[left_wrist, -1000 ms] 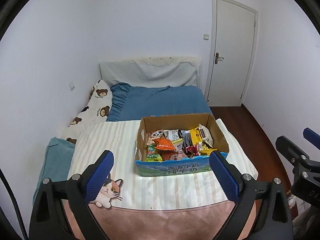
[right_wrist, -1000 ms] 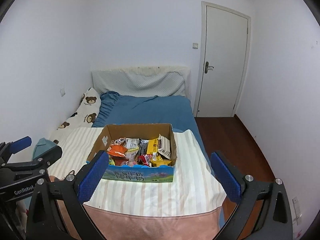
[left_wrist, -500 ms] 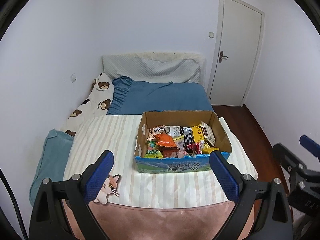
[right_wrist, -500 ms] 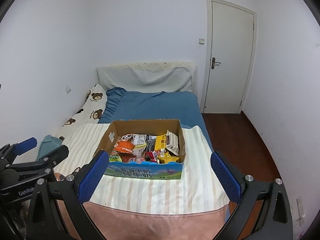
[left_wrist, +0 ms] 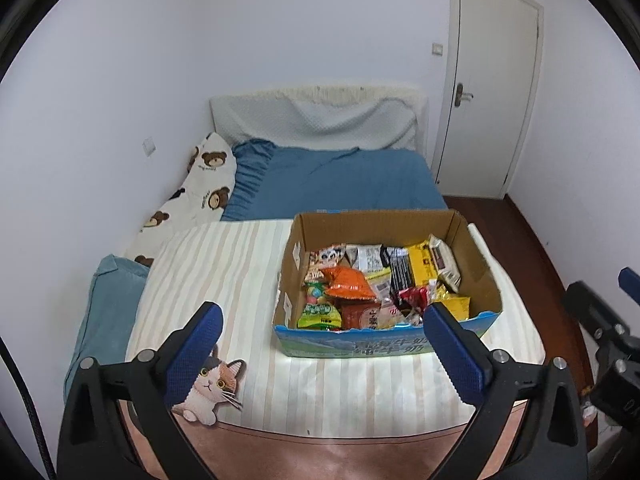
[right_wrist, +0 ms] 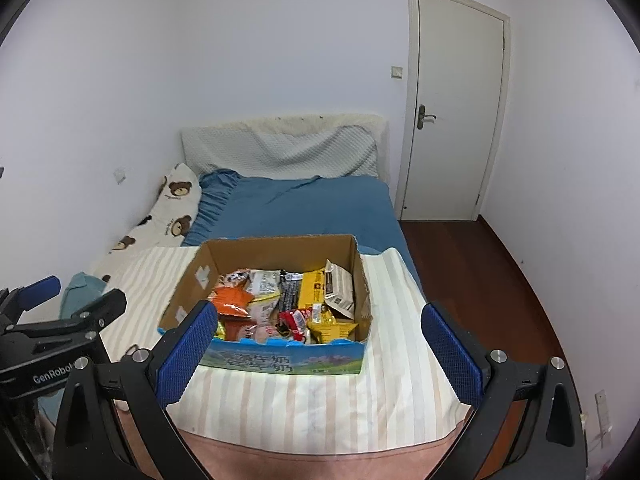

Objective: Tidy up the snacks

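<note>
On the bed's striped blanket (left_wrist: 248, 264) the snack box (right_wrist: 280, 360) lies ahead of both grippers, long axis crosswise; the right gripper (right_wrist: 319, 354) seems more squarely lined up than the left gripper (left_wrist: 320, 354), both with fingers spread wide, holding nothing.

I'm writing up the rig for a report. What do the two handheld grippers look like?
Both match. The left gripper and right gripper have matte black angular frames with silver screw heads and two fingers faced with textured blue pads. The left one's body carries white "GenRobot" lettering. A black cable runs along the left view's edge. No hands or sleeves show.
</note>
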### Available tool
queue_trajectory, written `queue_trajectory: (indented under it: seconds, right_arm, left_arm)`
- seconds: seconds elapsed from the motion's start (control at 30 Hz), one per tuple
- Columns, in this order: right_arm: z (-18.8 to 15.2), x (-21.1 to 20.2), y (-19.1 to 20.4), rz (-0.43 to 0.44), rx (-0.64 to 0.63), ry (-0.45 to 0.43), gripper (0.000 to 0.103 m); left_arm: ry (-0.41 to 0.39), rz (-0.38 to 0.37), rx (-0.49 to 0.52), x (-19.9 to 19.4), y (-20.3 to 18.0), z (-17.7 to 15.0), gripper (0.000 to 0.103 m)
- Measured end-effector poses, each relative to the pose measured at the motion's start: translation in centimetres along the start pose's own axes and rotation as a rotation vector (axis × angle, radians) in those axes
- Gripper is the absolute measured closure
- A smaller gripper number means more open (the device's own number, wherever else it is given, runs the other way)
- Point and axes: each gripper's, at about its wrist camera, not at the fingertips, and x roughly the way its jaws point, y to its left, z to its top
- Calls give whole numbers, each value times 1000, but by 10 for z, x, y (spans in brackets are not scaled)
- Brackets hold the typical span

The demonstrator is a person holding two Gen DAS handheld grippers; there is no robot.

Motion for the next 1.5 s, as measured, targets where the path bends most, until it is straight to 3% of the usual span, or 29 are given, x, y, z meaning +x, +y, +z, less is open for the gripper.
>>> queue_trajectory:
  seconds: [0.47, 1.5]
  right_arm:
    - [-10, 55, -2, -32, -6, 73, 0]
    - [-20, 55, -7, -29, 26, 82, 0]
  left_arm:
    - [49, 10, 9, 33, -5, -4, 0]
    - [40, -10, -10, 33, 0, -8, 0]
